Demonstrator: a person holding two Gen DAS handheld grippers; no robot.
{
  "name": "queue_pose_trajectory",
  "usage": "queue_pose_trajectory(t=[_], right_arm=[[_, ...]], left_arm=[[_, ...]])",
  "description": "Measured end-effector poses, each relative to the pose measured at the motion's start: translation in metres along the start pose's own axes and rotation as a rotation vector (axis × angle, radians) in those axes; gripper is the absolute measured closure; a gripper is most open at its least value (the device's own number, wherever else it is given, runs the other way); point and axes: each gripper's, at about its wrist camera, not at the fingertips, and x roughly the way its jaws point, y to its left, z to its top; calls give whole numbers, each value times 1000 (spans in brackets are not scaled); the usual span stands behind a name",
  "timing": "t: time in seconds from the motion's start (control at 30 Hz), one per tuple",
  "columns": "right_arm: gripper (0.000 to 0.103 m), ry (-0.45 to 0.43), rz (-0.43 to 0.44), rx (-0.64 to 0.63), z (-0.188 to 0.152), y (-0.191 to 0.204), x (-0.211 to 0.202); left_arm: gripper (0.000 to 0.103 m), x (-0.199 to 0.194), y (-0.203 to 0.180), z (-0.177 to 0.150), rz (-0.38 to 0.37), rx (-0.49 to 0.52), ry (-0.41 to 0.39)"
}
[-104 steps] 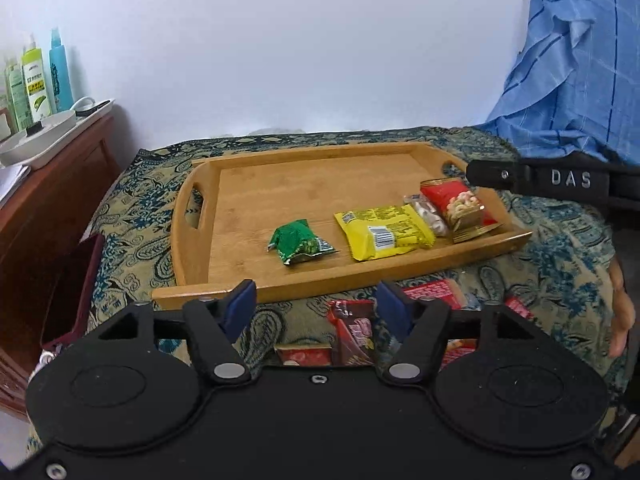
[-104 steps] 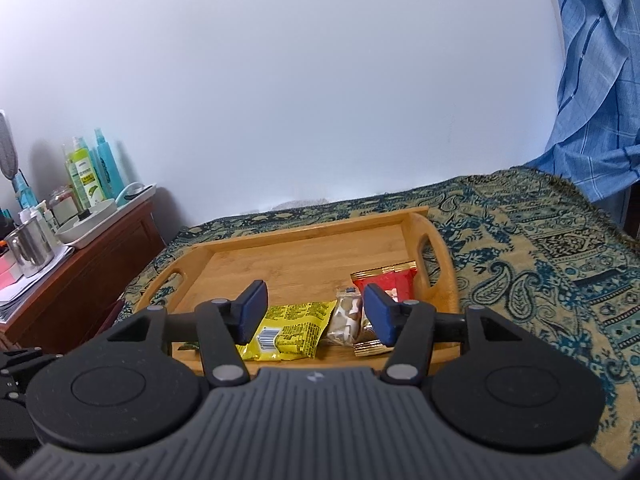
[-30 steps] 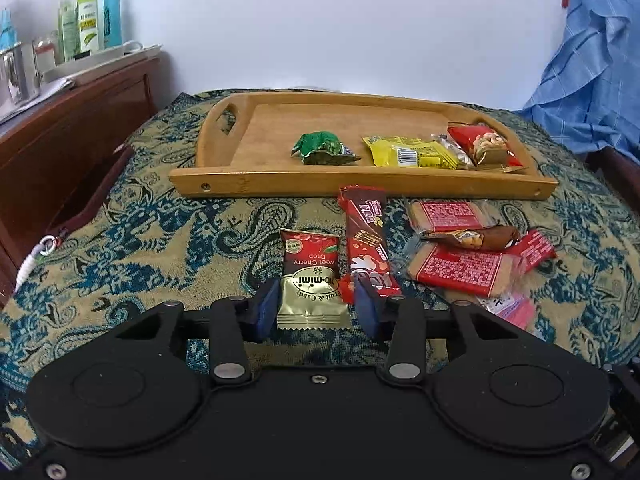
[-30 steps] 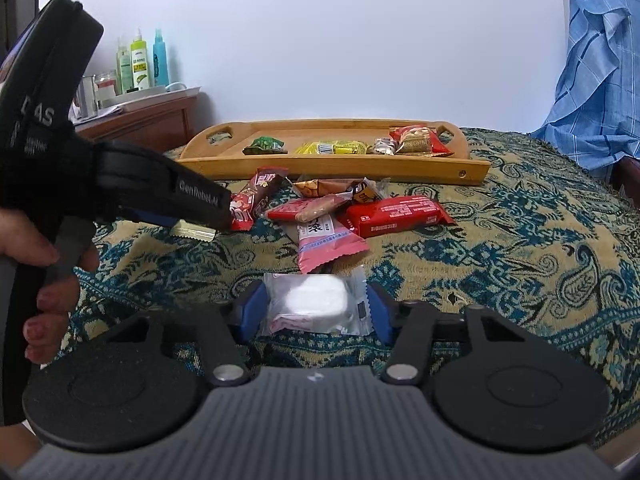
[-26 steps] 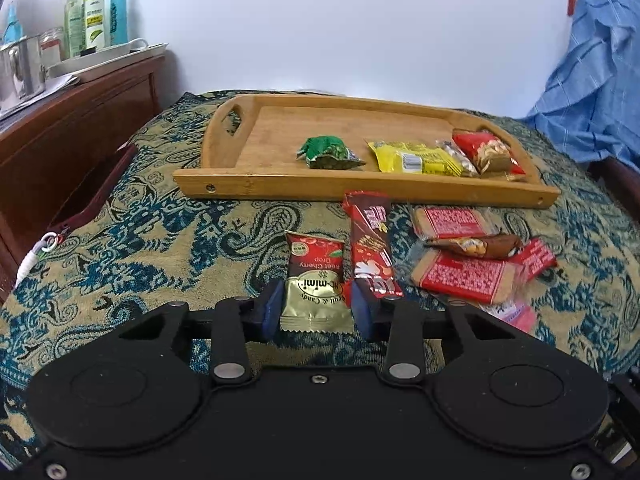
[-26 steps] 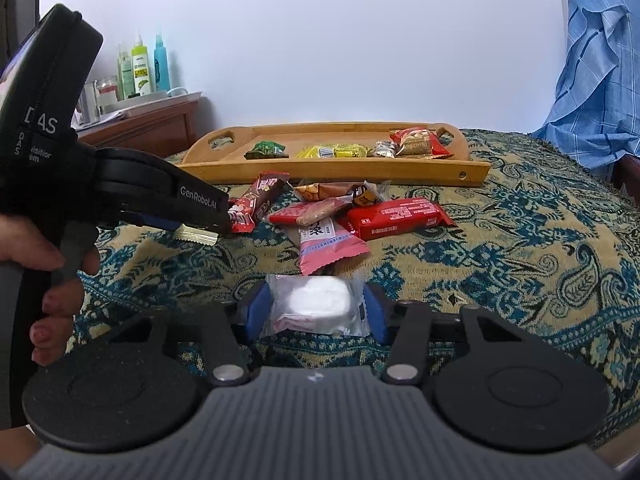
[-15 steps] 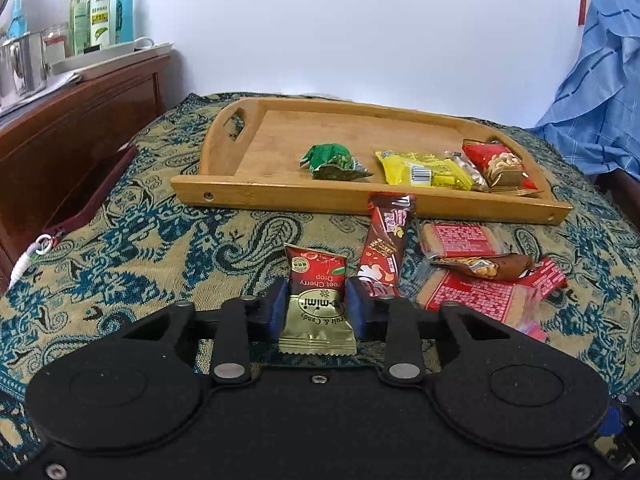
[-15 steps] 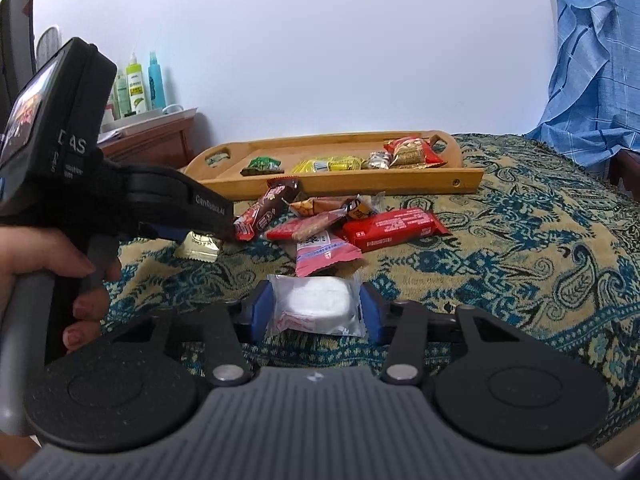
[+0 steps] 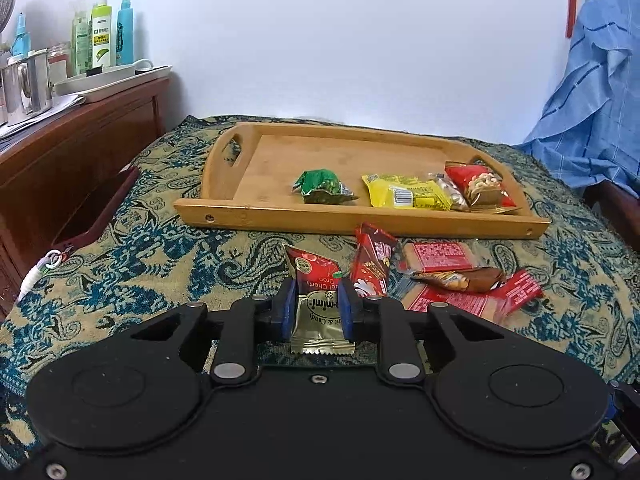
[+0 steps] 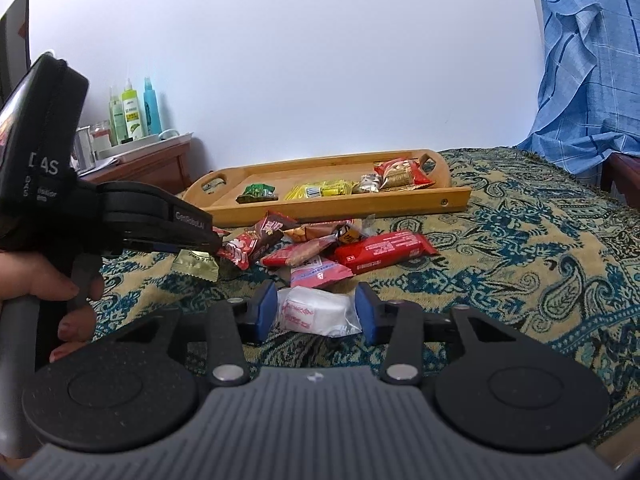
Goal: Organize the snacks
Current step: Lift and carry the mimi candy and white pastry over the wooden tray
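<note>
Foil crinkles between the blue pads of the left gripper (image 9: 317,307), which is clamped on a gold-and-red candy packet (image 9: 318,308) with serrated ends. Jaws of the right gripper (image 10: 317,312) are closing around a pillowy white wrapped snack (image 10: 314,312), its clear film touching both pads. Glossy red wrappers (image 9: 460,280) heap on the paisley woven cloth (image 9: 160,248), just before the bamboo tray (image 9: 280,216).

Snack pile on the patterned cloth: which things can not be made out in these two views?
- Pink packet, right wrist view: its top lies under the red packets.
- Clear-wrapped white snack: red print too small.
- Gold and red candy packet: front half behind the left gripper.
- Green bottles, left wrist view: labels too small.
</note>
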Motion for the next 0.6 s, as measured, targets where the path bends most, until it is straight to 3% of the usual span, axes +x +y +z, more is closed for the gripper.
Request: queue_pose_trajectory(t=[0.6], right_arm=[[60,-45,-38,53,9,-17,1]], left_arm=[[83,-14,10,2,4,-18,-39]])
